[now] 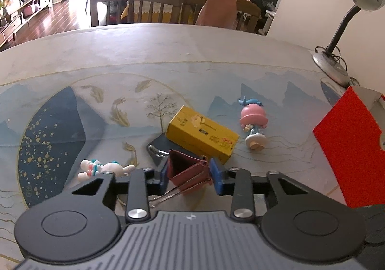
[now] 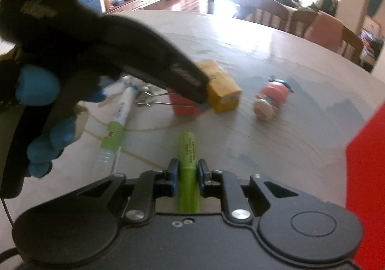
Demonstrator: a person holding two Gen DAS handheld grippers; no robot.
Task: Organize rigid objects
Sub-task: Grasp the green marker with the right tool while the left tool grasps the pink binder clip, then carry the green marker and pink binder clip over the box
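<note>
My left gripper (image 1: pixel 188 172) is shut on a red binder clip (image 1: pixel 186 172), with its wire handles pointing back toward me. The clip also shows in the right wrist view (image 2: pixel 184 105), under the left gripper's black body. My right gripper (image 2: pixel 188 173) is shut on a green highlighter (image 2: pixel 188 161), held low over the table. A yellow box (image 1: pixel 203 135) lies just beyond the clip; it shows too in the right wrist view (image 2: pixel 222 94). A pink-hatted figurine (image 1: pixel 253 123) lies on its side to the right, also in the right wrist view (image 2: pixel 272 99). A white figurine (image 1: pixel 105 168) lies at the left.
A red box (image 1: pixel 349 147) stands at the table's right edge, also in the right wrist view (image 2: pixel 368 173). A dark binder clip (image 1: pixel 157 148) lies by the yellow box. A white-and-green pen (image 2: pixel 118 123) lies on the mat. A desk lamp (image 1: pixel 336 62) stands far right. Chairs (image 1: pixel 134 8) line the far side.
</note>
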